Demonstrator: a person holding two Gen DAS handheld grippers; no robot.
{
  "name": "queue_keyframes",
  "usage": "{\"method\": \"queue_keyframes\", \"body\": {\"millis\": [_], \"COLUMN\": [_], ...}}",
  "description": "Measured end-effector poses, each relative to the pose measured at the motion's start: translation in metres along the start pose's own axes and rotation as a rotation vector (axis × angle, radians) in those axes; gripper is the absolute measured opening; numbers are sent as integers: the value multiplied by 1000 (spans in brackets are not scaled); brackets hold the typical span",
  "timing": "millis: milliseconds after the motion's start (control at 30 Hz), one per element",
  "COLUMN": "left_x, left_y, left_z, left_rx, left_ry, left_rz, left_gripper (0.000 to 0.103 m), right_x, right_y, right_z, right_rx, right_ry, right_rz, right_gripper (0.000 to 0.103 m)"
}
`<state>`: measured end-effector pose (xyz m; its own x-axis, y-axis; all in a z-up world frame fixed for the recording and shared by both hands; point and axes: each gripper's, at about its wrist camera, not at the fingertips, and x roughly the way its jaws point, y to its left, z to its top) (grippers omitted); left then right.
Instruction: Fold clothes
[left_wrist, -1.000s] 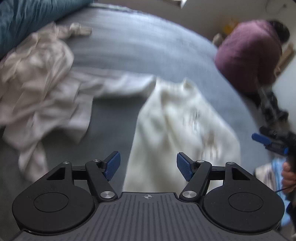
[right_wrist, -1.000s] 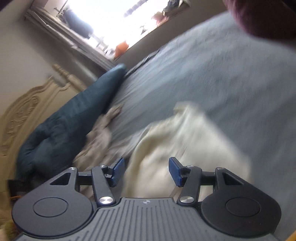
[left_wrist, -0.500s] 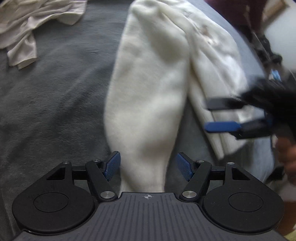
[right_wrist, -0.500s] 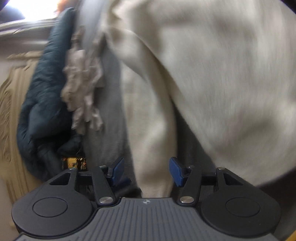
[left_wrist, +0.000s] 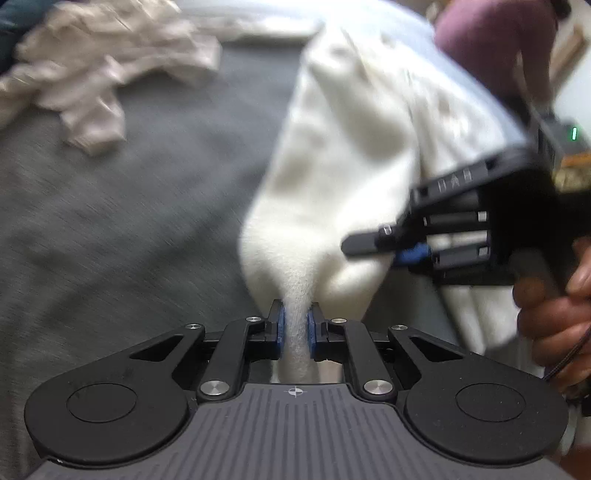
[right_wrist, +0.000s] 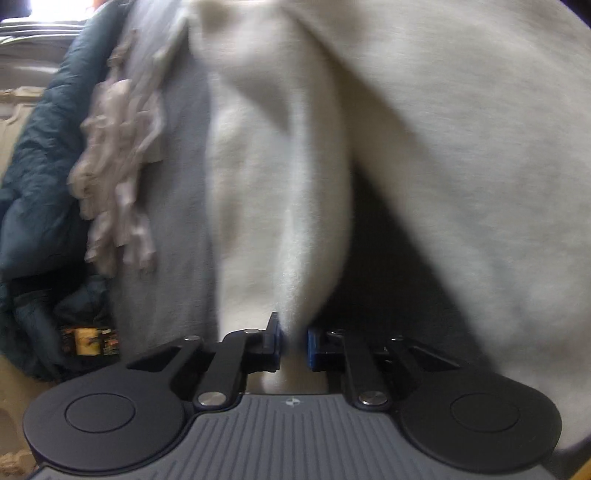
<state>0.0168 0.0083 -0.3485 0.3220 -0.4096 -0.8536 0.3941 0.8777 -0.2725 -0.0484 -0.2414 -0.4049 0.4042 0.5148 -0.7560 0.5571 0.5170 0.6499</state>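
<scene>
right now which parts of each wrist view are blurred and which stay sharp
Left wrist view: left gripper is crisp, beige clothes and right gripper smear. Right wrist view: right gripper is crisp, white garment soft, window corner blown out.

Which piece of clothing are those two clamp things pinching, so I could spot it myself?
Find the grey bed cover; two garments lie on it. Both grippers are closing on the fluffy cream garment, stretched out long. The other, a crumpled beige garment, lies apart, thin and wrinkled.

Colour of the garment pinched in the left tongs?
Cream-white garment, plain and fleecy; clearest in the left wrist view.
</scene>
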Motion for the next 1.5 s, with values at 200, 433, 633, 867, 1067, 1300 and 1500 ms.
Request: {"method": "queue_keyframes", "body": {"millis": [200,433,633,867,1067,1300,1500], "left_x": [-75,-104,-38,-21,-37,2,78], "left_y": [38,68,108,147,129,37,-56], "left_z": [51,97,98,76,88,96,60], "left_rx": [-21,91,41,-172,-187,-78,-18], "left_ry": [-265,-404,-195,-101,-180,-136,151], "left_rz": [134,306,372,334,245,-65,-322], "left_gripper": [10,10,25,41,46,53,55], "right_x": [1,28,95,146,59,-82,-189], "right_y": [77,175,187,132,86,0,-80], "right_z": [5,21,35,32,0,-36,-58], "right_rx": [-114,-193,-215,-125,-170,-192,-11], "right_ry": [-9,-29,3,167,86,-60,-267], "right_rz": [199,402,315,152,178,46,-122], "right_gripper": [14,14,15,45,54,55,55]}}
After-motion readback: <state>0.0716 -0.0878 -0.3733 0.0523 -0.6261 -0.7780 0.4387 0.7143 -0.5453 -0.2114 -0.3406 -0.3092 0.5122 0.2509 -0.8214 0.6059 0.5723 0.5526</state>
